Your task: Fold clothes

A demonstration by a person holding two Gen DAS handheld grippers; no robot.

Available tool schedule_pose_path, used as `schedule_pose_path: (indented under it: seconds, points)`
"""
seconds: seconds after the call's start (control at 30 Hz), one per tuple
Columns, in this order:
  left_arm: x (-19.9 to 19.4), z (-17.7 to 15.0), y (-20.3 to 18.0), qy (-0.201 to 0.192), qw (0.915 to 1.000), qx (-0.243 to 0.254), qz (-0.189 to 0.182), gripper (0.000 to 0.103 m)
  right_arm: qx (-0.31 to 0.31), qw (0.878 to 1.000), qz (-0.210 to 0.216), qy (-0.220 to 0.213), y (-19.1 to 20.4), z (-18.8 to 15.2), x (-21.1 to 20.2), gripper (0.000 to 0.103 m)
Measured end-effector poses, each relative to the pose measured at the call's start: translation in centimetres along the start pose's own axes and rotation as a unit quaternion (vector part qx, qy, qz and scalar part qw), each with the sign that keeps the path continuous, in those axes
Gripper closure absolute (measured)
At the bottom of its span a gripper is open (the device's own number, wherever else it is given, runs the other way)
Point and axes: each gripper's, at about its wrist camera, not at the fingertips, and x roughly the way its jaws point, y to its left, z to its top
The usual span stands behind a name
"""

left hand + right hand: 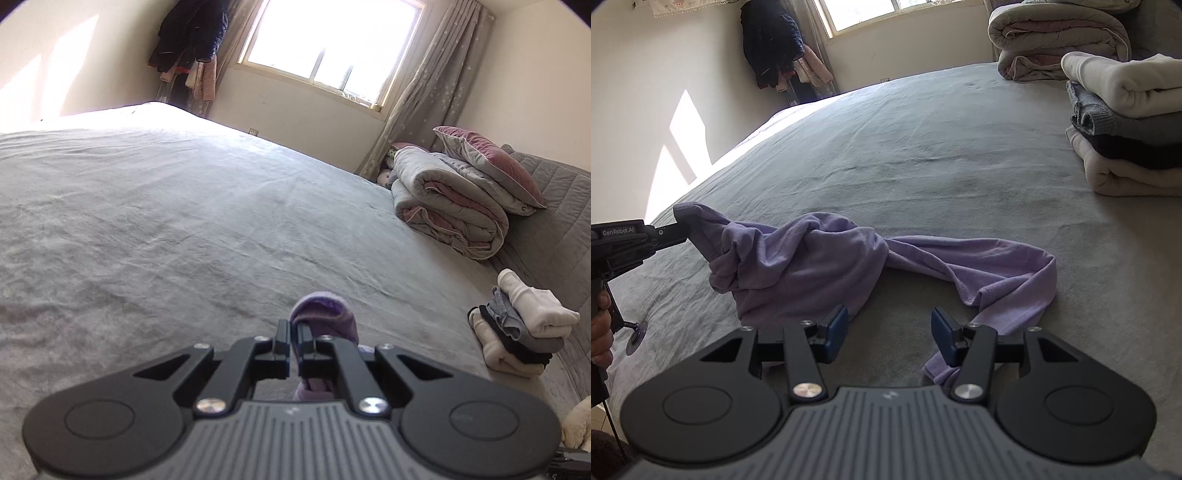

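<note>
Lilac soft jersey garment [812,266] lies crumpled on the wide grey bedsheet [923,147], stretched between our two tools: our left gripper [294,332] is clamped tight on one bunched end, the purple cloth bulging just past its black fingertips [282,332], and in the right wrist view we see that same tool at the left edge pinching the garment's far corner. Our right gripper [889,334] stands with its blue pads [837,328] spread apart and nothing pressed between them; bare sheet shows in the gap, and a twisted strip of the garment runs just beyond and under the right-hand finger. Well ahead and to the right of those fingers sits a stack of folded cream, grey and black clothes [1126,122], with a rolled grey and pink quilt [1056,40] beyond it
</note>
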Motion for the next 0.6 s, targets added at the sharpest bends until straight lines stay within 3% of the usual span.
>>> schedule_pose_path:
  seconds: [0.07,0.27,0.4,0.6]
  points:
    - [0.0,0.0,0.5,0.005,0.9999,-0.014,-0.008,0.1,-0.008,1.0,-0.001,0.006,0.3,-0.2,0.4,0.048]
    - [-0.7,-0.2,-0.1,0.013,0.9933,-0.036,-0.11,0.1,-0.018,1.0,0.014,0.004,1.3,-0.2,0.5,0.048]
    - [-1.7,-0.5,-1.2,0.017,0.978,-0.04,-0.204,0.1,-0.02,0.999,0.034,-0.016,2.0,0.3,0.0,0.048]
    - [-3.9,-0.8,-2.7,-0.006,0.9493,-0.03,-0.313,0.1,-0.032,0.996,0.061,-0.049,2.8,0.9,-1.4,0.048]
